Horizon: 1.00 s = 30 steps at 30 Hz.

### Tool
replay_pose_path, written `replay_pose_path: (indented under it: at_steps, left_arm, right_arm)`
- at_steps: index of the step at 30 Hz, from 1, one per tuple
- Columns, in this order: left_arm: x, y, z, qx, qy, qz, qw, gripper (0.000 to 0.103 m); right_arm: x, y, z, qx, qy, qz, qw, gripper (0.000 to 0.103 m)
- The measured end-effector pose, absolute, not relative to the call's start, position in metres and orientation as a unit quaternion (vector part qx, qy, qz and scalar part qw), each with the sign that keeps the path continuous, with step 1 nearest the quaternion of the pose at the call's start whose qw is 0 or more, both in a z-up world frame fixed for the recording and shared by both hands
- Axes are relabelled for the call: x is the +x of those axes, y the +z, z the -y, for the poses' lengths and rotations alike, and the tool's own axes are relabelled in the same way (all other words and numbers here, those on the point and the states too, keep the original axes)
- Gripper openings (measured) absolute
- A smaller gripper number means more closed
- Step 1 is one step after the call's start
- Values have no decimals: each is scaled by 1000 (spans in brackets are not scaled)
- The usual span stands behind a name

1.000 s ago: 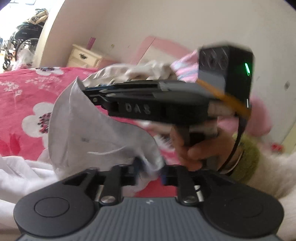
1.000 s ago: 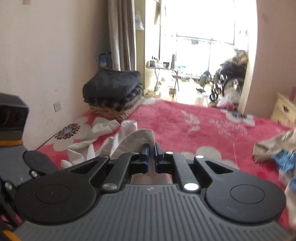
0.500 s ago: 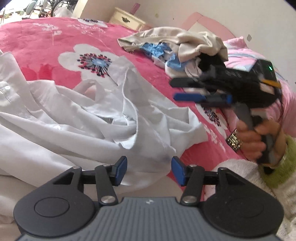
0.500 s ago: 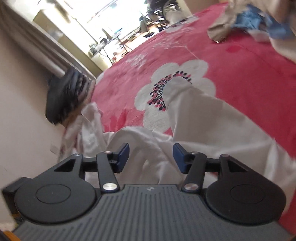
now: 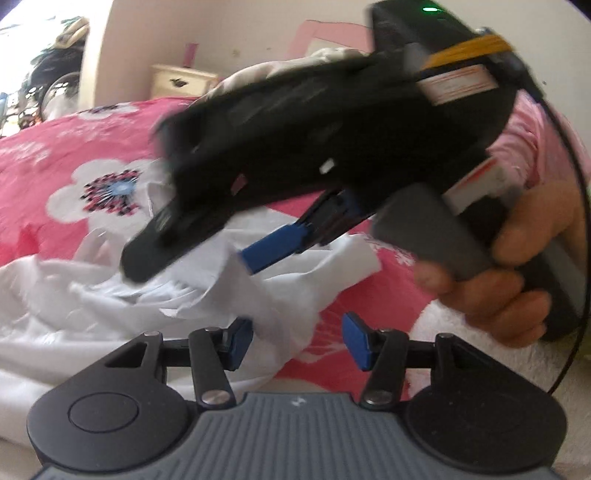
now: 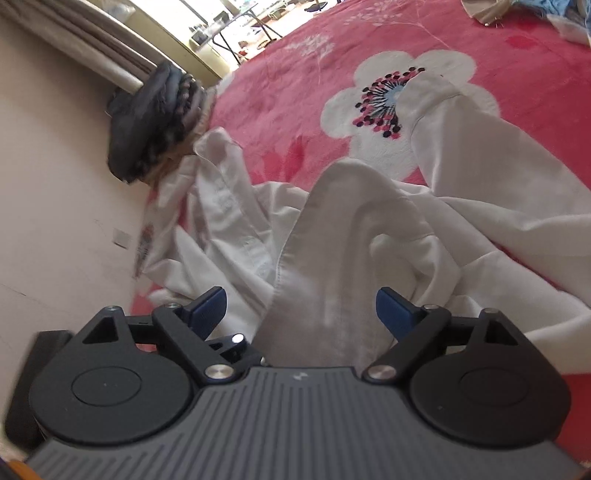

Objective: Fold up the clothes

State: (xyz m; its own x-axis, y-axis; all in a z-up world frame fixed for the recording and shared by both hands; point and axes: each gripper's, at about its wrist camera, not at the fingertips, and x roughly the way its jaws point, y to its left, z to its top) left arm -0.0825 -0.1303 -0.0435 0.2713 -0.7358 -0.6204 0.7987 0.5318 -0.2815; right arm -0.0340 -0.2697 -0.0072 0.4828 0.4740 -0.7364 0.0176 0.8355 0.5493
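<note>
Bed [image 6: 280,92] under a pink cover with large white flowers, filling most of the frame. Crumpled white shirt [image 6: 480,192] spread over the lower centre and right. Stack of dark folded clothes [image 6: 155,118] at upper left against the wall. Beige and blue garment heap [image 6: 524,11] at upper right edge.

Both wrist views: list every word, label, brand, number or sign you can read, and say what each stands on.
None can be read.
White-and-red stickers on the right gripper's body: print too blurred.
Small pale emblem on the grey ribbed housing of each gripper: a mark, no letters.
</note>
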Motion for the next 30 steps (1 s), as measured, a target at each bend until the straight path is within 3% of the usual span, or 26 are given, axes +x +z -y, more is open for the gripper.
replay_pose_path:
  at_steps: [5,7,9,13,19,26,30]
  left_arm:
    - [-80,-48,137,52,-489,-366,790,55]
    - [-80,-48,134,55,-487,-369,789,55]
    - [-79,-47,124,59,-480,-374,791,55]
    - [-71,-38,89,57,-450,-385,804,58]
    - [-29,-19,65,80,-392,-372,838,62]
    - [-9,-30,128,226,-439,-311,812,64]
    - [-4,-46,159,292,-493,-302,762,71]
  right_arm:
    - [-41,-16,271,221,112,-488,837,82]
    - [-44,-18,276,211,97,-486,842,61]
    - [-48,-22,284,219,82,-486,842,50]
    - [-57,-34,299,230,56,-487,841,18]
    - [-75,-37,308,235,56,-475,846,12]
    - [-94,-30,310,241,79,-458,852,12]
    - [-99,-32,310,232,80,-460,853,12]
